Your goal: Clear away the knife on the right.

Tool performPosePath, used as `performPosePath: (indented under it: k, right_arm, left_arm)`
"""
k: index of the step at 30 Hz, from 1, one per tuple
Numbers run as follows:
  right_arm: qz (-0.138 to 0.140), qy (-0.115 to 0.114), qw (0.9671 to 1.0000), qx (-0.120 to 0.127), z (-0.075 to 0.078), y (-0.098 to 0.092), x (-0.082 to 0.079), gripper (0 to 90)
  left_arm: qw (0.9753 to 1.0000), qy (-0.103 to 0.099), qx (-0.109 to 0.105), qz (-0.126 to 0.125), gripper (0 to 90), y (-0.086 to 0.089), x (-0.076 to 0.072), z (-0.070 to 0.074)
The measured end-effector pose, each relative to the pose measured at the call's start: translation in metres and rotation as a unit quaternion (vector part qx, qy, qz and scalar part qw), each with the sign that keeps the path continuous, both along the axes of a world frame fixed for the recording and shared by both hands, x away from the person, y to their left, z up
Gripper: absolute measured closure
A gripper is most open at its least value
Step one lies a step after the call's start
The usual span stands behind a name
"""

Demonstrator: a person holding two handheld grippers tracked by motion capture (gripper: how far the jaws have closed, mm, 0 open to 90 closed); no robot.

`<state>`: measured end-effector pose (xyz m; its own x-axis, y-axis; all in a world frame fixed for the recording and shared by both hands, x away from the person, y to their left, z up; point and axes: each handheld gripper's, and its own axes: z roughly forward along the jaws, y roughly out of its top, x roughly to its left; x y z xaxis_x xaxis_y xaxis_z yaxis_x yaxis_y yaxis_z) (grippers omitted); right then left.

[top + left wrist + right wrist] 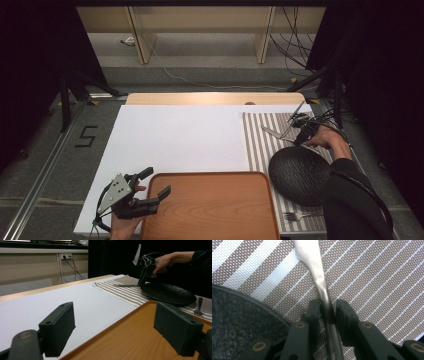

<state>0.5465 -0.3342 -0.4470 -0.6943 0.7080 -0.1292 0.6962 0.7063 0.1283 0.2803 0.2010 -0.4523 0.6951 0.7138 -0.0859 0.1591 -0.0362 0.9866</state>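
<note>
In the high view, the right gripper (301, 136) grips a knife (272, 132) over the striped placemat (255, 145), just beyond the black plate (299, 175). The left gripper (152, 186) hovers at the wooden tray (210, 205) on the tabletop (175, 135).

In the left gripper view, its fingers (57, 327) stand spread wide, holding nothing, the tray's corner between them.

In the right gripper view, the fingers (313, 312) clench the knife's handle, its blade pointing away past the fingertips and the plate beside them.

- The matte black plastic left gripper (156, 183) is wearing a grey three-cornered plate dotted with small holes, and a thin black cable is trailing from it.
- The black right gripper (328, 311) is showing brass-coloured rivets.
- A black long sleeve (350, 200) is covering the person's right forearm.
</note>
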Motion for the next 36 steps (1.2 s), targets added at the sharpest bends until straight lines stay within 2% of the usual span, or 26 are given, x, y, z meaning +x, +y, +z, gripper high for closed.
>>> performPosePath:
  k: [4, 14, 20, 21, 26, 32, 36]
  right_arm:
    - [0.007, 0.004, 1.0000, 0.000, 0.000, 0.001, 0.000, 78.3]
    - [0.033, -0.010, 0.9993, -0.012, -0.001, 0.004, -0.003, 80.0]
    - [0.056, -0.014, 0.9978, -0.033, 0.000, 0.008, -0.006, 80.3]
    - [0.060, -0.023, 0.9975, -0.030, 0.000, 0.008, -0.007, 80.3]
    - [0.055, -0.032, 0.9973, -0.038, 0.001, 0.009, -0.008, 80.4]
    - [0.068, -0.063, 0.9950, -0.036, 0.007, 0.008, -0.007, 80.9]
    - [0.074, -0.081, 0.9925, -0.054, 0.011, 0.011, -0.006, 80.9]
  left_arm:
    - [1.0000, -0.001, 0.000, 0.000, 17.0, 0.000, 0.000, 0.000]
    - [1.0000, 0.000, 0.001, 0.001, 17.3, 0.000, 0.000, 0.000]
    - [1.0000, 0.001, -0.001, 0.003, 17.4, 0.000, 0.000, 0.000]
    - [1.0000, 0.001, -0.001, 0.002, 17.4, 0.000, 0.000, 0.000]
    - [1.0000, 0.001, -0.001, 0.002, 17.4, 0.000, 0.000, 0.000]
    - [1.0000, 0.001, 0.000, 0.002, 17.3, 0.000, 0.000, 0.000]
    - [1.0000, 0.001, 0.000, 0.002, 17.4, 0.000, 0.000, 0.000]
